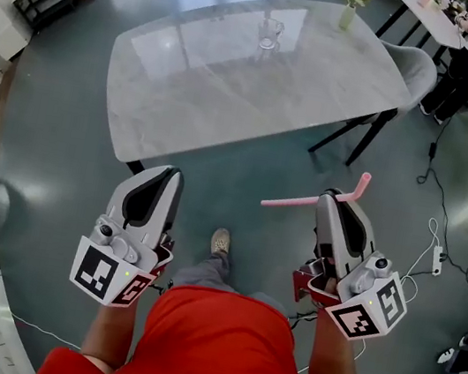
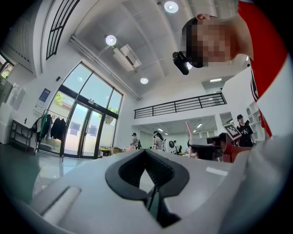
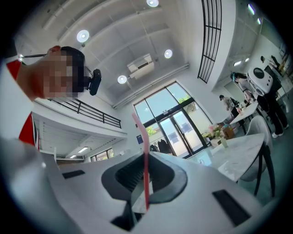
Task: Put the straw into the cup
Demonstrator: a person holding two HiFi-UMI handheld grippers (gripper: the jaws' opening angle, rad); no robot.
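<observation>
Right gripper view is showing the straw (image 3: 145, 173) standing pinched between the two jaws of the right gripper (image 3: 143, 161), which is clenching it near its lower end. In the head view the straw (image 1: 307, 202) is pink and is lying crosswise at the tip of the right gripper (image 1: 332, 197), its long part sticking out to the left and its bent end rising to the right. It is hanging over the floor (image 1: 64, 134), well apart from the cup (image 1: 270, 31). The cup is standing empty on the far part of the table (image 1: 215, 89), with a vase (image 1: 348, 14) of flowers near the table's far edge and a chair (image 1: 412, 68) pushed in at the right side. The left gripper (image 1: 164, 176) is hanging beside the right one, also short of the table. Left gripper view is showing the left gripper (image 2: 147, 161) with its jaws pressed together and gripping nothing. A shoe (image 1: 220, 242) is showing between the grippers.
</observation>
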